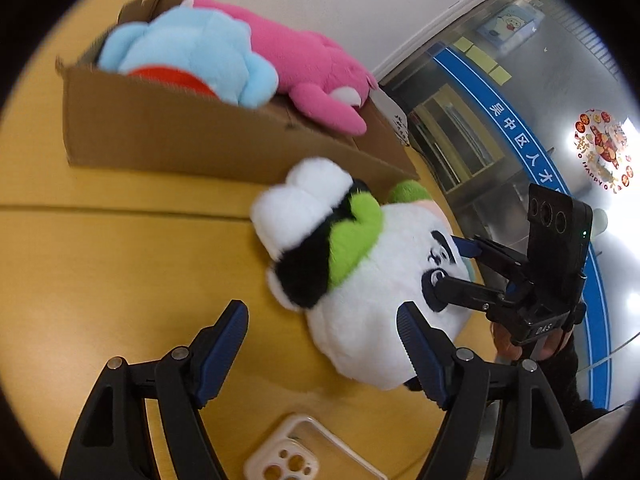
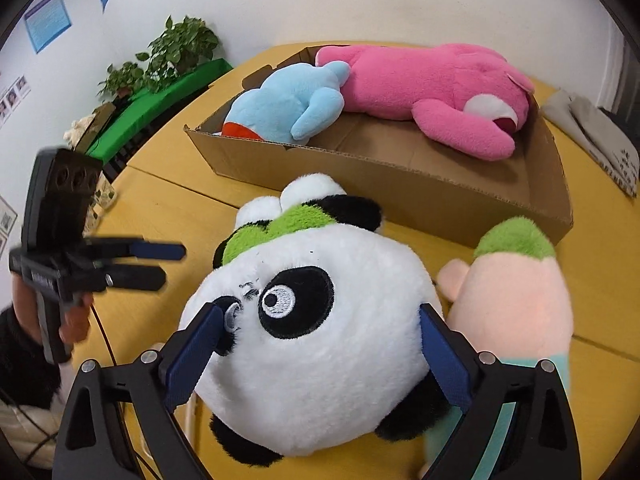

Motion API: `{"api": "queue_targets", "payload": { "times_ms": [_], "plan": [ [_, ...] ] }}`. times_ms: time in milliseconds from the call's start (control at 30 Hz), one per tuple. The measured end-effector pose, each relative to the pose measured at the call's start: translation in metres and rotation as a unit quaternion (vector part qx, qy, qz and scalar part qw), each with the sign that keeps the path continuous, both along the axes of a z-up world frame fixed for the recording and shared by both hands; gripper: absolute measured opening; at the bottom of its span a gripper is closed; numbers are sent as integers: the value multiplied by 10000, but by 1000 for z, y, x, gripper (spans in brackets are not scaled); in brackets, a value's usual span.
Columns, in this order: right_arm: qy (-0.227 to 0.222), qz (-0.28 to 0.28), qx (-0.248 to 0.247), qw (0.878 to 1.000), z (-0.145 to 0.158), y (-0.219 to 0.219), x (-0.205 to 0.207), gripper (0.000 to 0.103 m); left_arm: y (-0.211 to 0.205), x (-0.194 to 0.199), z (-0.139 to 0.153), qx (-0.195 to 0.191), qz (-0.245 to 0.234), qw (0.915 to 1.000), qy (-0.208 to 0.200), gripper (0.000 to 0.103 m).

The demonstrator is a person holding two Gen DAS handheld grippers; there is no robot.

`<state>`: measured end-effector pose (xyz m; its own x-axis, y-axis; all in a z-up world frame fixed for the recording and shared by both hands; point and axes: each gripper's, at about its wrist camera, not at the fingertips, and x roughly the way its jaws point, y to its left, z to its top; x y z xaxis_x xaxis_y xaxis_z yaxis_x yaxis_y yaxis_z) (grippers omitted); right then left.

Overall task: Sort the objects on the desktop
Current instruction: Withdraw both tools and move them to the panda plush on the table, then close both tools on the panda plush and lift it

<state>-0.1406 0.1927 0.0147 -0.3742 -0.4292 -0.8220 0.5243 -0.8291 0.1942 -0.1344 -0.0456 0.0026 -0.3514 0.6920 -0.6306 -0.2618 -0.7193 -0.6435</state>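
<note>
Inside the cardboard box (image 2: 400, 184), the blue plush (image 2: 288, 100) and pink plush (image 2: 436, 88) are already lying sorted; I judge 2 toys are waiting on the worktop (image 1: 100, 272), the panda plush (image 2: 316, 340) and a peach plush (image 2: 516, 292) beside it. My right tool (image 2: 320, 344) is spreading wide, both pads touching the panda's head. My left tool (image 1: 324, 352) is hanging open, holding nothing, above a phone case (image 1: 300, 452).
</note>
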Motion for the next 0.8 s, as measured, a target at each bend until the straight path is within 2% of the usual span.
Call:
{"api": "queue_targets", "payload": {
  "times_ms": [200,300,367,467,533,633,667,700,800],
  "plan": [
    [-322,-788,-394,9956,-9,-5,37,101,-3,14,-15,265,165,9994,-151,77],
    [-458,-582,-541,9958,-8,-11,57,103,-13,17,-11,224,273,9993,-93,77],
    [-322,-298,-729,9964,0,-6,62,103,-18,15,-7,135,332,9993,-49,77],
    [-43,-243,-1005,9946,13,15,53,103,-17,8,-3,176,290,9994,4,77],
    [145,-427,-836,9955,10,25,36,103,-12,3,-1,251,240,9994,20,77],
    [-204,-565,-857,9945,-14,26,14,99,0,0,-2,328,113,9994,-1,77],
    [-298,-518,-1003,9932,-17,24,15,98,2,0,-2,331,79,9994,-1,77],
    [-374,-466,-1120,9919,-19,20,16,90,2,2,-2,366,58,9993,-2,77],
    [-423,-419,-1148,9916,-19,4,30,89,-4,7,-2,464,125,9988,2,77]
  ]
}}
